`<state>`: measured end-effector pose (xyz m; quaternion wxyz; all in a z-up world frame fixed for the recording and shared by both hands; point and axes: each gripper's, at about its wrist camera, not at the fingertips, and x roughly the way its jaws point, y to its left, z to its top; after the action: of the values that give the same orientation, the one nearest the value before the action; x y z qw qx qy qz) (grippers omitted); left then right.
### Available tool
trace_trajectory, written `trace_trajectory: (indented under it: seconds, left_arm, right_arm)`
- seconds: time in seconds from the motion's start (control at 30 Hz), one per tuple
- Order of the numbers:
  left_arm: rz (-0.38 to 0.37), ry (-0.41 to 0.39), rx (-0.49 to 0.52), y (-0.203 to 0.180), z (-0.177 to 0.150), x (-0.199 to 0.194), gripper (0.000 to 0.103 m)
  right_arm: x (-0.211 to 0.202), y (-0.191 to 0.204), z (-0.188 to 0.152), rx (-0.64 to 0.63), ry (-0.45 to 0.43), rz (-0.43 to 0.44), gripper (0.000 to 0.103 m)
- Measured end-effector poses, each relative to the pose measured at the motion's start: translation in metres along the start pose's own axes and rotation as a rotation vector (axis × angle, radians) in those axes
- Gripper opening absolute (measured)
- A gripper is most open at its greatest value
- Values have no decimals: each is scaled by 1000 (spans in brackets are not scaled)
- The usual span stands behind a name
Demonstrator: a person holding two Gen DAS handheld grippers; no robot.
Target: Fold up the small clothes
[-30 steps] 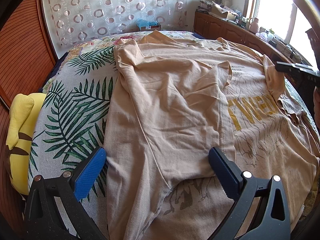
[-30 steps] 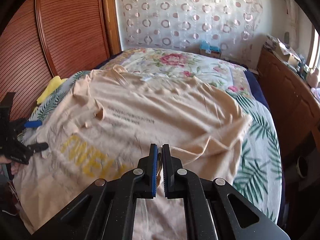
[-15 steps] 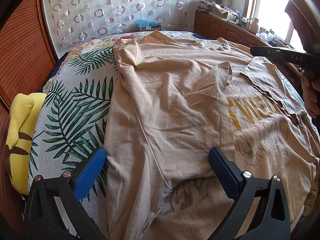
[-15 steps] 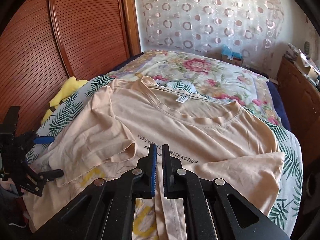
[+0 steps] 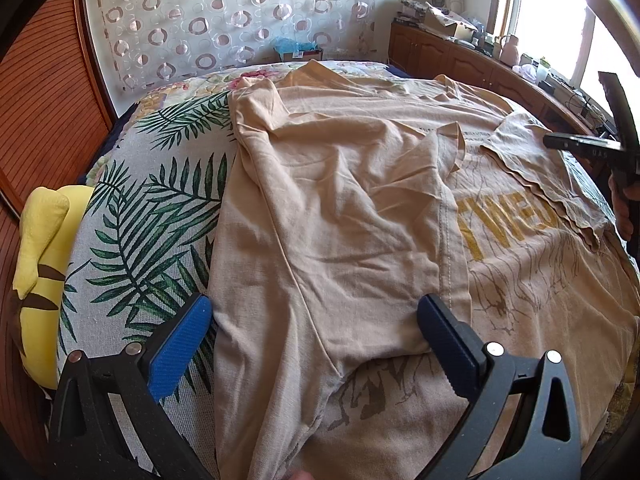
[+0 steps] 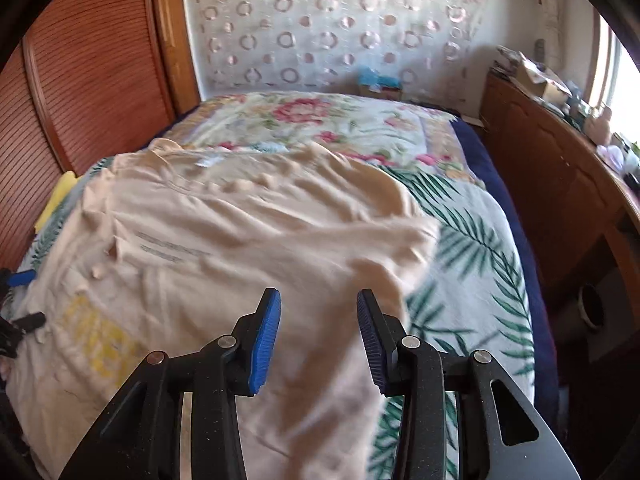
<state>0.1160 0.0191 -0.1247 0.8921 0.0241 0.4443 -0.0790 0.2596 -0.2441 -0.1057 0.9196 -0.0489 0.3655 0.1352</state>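
The beige T-shirt [image 5: 332, 216] lies spread on the bed [image 5: 152, 216], over the leaf-printed cover, and reaches close to the bed's near edge. One side panel is already turned over the middle of the shirt. On the other side a sleeve [image 5: 536, 168] is laid inward, next to the yellow printed letters.

The left gripper [image 5: 312, 328] hangs low over the folded panel, near the near edge of the bed. Its jaws are spread wide and the cloth passes under the gap, but the pads do not press on it. The right gripper [image 6: 318, 332] has just been opening its jaws. They now stand apart, nothing is pinched between them, and the shirt lies below them. The right wrist view is blurred, so the fine wrinkles there cannot be read.

The main risk seems to be the loose sleeve. It rests with a wavy edge and nothing holds it, so a passing gripper could drag it open again. The folded panel is also wrinkled and its seam does not run straight. If the next fold is made over it, the result will probably be uneven. A pinch that takes only the top layer could pull the layers apart.
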Motion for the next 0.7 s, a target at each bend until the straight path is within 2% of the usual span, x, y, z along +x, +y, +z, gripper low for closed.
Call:
trace_trajectory:
  seconds: [0.17,0.3,0.43,0.57,0.7]
  left_arm:
    - [1,6,0,0,0,-1,103]
    - [-16,4,-11,5,4,-7,103]
    - [-27,-56,-35,16,18,-23,103]
    - [25,-115,-33,28,40,-32,103]
    - [75,-207,-28,41,63,-28,103]
  right_arm:
    - [17,-14,-8,27,35,-28,41]
    - [19,-14,-8,24,10,-35,42]
    - [16,-6,-12,2,13,-59,43]
    - [17,-14,-12,10,14,-38,46]
    - [17,-13,-11,-3,15,-49,46]
